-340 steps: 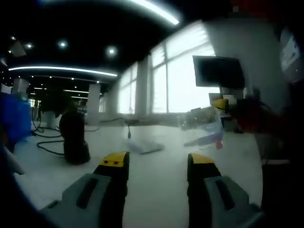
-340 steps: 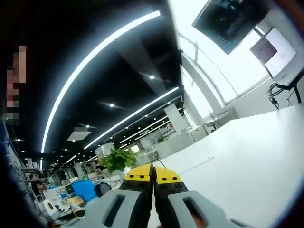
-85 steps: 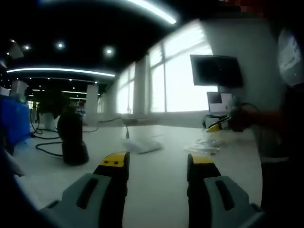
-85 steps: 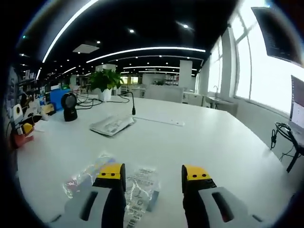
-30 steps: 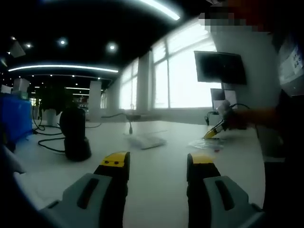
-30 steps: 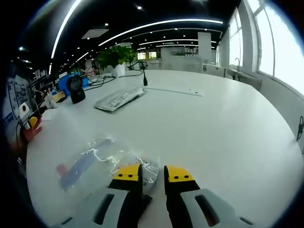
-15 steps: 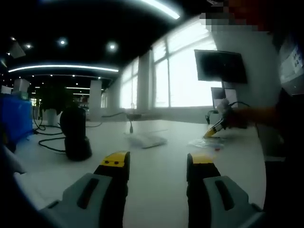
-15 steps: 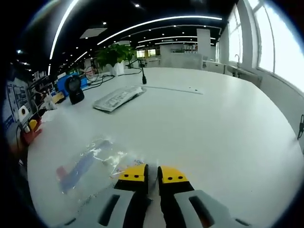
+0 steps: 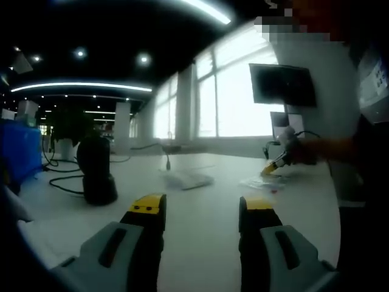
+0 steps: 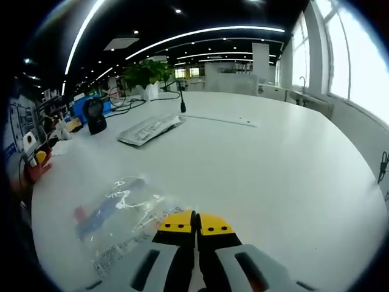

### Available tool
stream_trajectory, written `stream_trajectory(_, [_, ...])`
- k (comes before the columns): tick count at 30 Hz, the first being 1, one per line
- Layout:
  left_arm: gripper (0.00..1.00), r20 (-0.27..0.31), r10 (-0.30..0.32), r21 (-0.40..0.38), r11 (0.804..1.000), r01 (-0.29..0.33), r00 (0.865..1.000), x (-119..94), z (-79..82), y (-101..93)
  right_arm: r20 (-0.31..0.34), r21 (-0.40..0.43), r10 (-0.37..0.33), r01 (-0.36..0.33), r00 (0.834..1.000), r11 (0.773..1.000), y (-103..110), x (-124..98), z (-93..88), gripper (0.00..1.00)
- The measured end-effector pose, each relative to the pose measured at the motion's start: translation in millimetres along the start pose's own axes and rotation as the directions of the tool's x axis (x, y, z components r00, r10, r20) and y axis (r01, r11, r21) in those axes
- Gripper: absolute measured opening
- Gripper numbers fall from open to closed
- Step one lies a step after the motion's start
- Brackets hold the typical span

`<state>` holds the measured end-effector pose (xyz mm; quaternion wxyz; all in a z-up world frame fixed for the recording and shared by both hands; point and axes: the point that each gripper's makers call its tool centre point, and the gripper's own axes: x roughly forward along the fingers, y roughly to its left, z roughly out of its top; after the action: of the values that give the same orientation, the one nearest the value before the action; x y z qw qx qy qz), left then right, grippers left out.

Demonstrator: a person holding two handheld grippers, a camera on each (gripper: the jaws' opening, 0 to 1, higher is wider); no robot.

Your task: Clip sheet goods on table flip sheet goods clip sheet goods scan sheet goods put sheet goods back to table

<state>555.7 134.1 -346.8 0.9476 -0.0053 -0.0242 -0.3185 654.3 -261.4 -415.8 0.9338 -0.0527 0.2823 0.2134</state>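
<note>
The sheet goods, a clear plastic bag (image 10: 118, 210) with a blue and red item inside, lies flat on the white table (image 10: 285, 158). My right gripper (image 10: 196, 222) is shut, its yellow tips pinching the bag's near right edge. In the left gripper view the same bag (image 9: 260, 182) lies far across the table, with the right gripper (image 9: 272, 167) at its edge and a person's arm behind it. My left gripper (image 9: 196, 205) hovers open above the table with nothing between its jaws. A black scanner (image 9: 97, 170) stands to its left, and the scanner (image 10: 95, 115) also appears at the table's far left.
A pale keyboard (image 10: 150, 128) and a thin microphone (image 10: 181, 100) sit mid-table, with cables and a potted plant (image 10: 146, 73) behind. Small items crowd the left edge (image 10: 36, 158). A wall monitor (image 9: 282, 85) hangs by the windows.
My right gripper's jaws have gone from a small gap to fully shut on the bag's edge. The left gripper has stayed still and open.
</note>
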Motion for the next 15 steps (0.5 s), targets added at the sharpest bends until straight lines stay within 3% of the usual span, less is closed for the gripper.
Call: stream_trajectory(15, [0.40, -0.004, -0.002, 0.003, 1.000, 0.002, 1.000, 1.0, -0.5, -0.9, 0.106, -0.083, -0.011, 0.020, 0.994, 0.996, 12.0, -22.9, 29.5, 0.00])
